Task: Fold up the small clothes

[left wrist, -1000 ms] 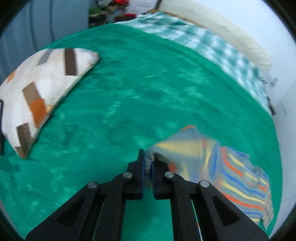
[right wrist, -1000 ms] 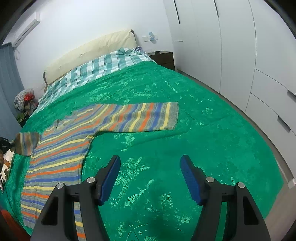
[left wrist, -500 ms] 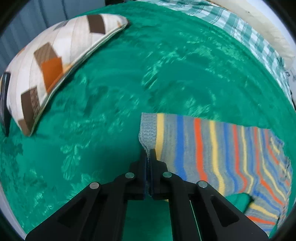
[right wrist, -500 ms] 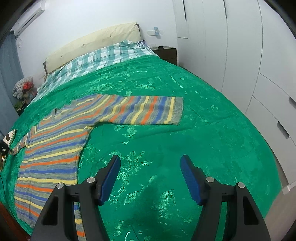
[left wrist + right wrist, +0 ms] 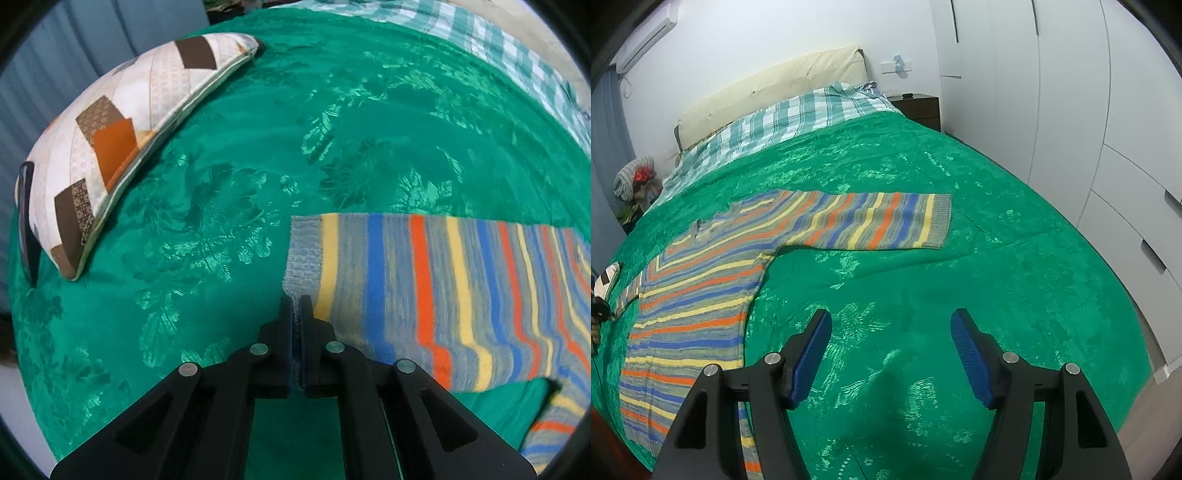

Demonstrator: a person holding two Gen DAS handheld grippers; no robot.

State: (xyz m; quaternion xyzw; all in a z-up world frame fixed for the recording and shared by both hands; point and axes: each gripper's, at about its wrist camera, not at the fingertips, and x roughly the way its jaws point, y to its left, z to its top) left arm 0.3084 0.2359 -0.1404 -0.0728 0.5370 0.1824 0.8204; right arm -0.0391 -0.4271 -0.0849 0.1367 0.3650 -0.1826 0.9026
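The left hand-held gripper (image 5: 295,300) and right hand-held gripper (image 5: 891,325): matte black angular frames with triangular cut-outs and round silver screws. Ribbed blue pads (image 5: 967,352) line the right fingers; the left's pads appear similarly blue.

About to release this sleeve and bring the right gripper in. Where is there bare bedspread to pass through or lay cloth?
Bare green bedspread runs from the right sleeve cuff to the wardrobe-side edge, under the open right gripper. More lies between the patchwork pillow and the left cuff, pinched by the left gripper. The sweater crowds the left.
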